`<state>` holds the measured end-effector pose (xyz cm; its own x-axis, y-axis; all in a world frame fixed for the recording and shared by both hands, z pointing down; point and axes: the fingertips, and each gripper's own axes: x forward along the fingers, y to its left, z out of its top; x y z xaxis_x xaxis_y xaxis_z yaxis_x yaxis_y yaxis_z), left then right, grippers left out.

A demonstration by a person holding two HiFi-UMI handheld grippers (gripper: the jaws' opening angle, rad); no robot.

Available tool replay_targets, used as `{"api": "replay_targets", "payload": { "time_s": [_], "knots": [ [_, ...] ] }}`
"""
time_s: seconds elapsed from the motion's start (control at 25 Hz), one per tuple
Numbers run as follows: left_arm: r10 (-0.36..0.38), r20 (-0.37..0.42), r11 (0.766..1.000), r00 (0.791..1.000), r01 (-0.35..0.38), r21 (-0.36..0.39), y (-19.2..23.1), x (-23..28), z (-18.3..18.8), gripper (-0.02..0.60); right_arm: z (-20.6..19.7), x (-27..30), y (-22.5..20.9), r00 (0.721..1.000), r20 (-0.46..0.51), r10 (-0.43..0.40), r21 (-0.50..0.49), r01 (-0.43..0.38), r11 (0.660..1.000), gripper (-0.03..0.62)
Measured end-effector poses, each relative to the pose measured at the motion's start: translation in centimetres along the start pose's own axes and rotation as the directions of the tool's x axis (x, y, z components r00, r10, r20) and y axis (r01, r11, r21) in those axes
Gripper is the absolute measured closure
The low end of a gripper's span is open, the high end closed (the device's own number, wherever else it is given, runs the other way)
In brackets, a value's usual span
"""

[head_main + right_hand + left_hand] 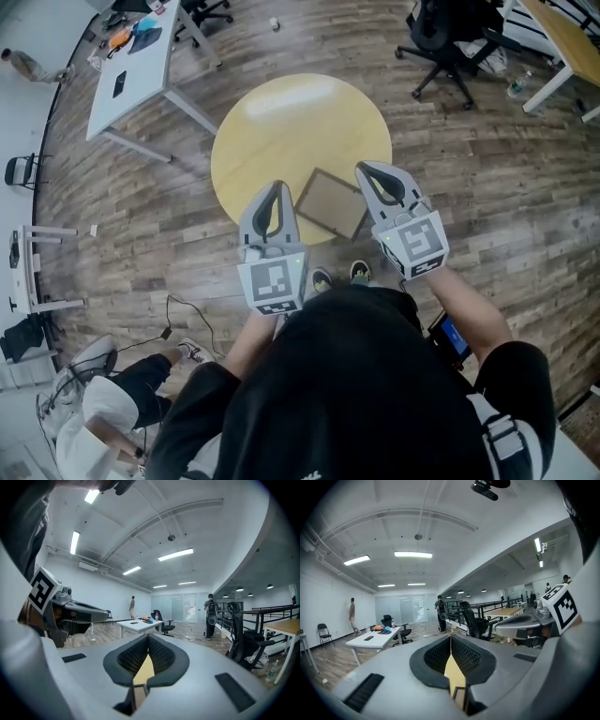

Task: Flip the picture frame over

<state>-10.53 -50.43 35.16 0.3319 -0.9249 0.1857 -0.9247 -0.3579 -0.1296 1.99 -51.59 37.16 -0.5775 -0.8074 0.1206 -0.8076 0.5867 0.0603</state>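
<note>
Our round table (291, 122) carries the picture frame (333, 202) lying flat near its front edge. We judge the frame light, stiff and probably fragile, best pinched at one edge. Our left gripper (274, 187) and right gripper (361, 169) are both closed, empty.

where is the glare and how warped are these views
Head view: ceiling-light sheen on the round yellow table, floorboards bowing toward the edges. Left gripper view: fisheye, black corners, ceiling light panels blown white. Right gripper view: same fisheye bend, light strips overexposed.
</note>
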Motion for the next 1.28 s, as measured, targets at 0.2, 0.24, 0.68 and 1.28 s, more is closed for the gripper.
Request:
{"api": "replay_targets", "payload": {
  "time_s": [0.2, 0.24, 0.68, 1.28],
  "knots": [
    [-0.034, 0.022, 0.999, 0.999, 0.034, -0.004, 1.2, 0.4, 1.6, 0.558, 1.5, 1.3, 1.1, 1.000, -0.016, -0.012, 0.003, 0.012, 1.000, 0.576],
    [-0.037, 0.027, 0.999, 0.999, 0.037, 0.000, 1.6, 0.4, 1.9, 0.558, 1.9, 1.7, 1.4, 1.000, -0.014, -0.011, 0.002, 0.011, 1.000, 0.576],
    [-0.040, 0.053, 0.999, 0.998, 0.042, -0.025, 3.0, 0.4, 2.4, 0.558, 3.5, 3.6, 2.4, 1.000, -0.014, -0.002, -0.013, 0.002, 1.000, 0.576],
    [-0.057, 0.048, 0.998, 0.997, 0.058, -0.029, 3.2, 1.6, 2.4, 0.558, 2.7, 4.7, 1.2, 0.999, -0.044, -0.028, -0.021, 0.027, 0.999, 0.576]
  ]
}}
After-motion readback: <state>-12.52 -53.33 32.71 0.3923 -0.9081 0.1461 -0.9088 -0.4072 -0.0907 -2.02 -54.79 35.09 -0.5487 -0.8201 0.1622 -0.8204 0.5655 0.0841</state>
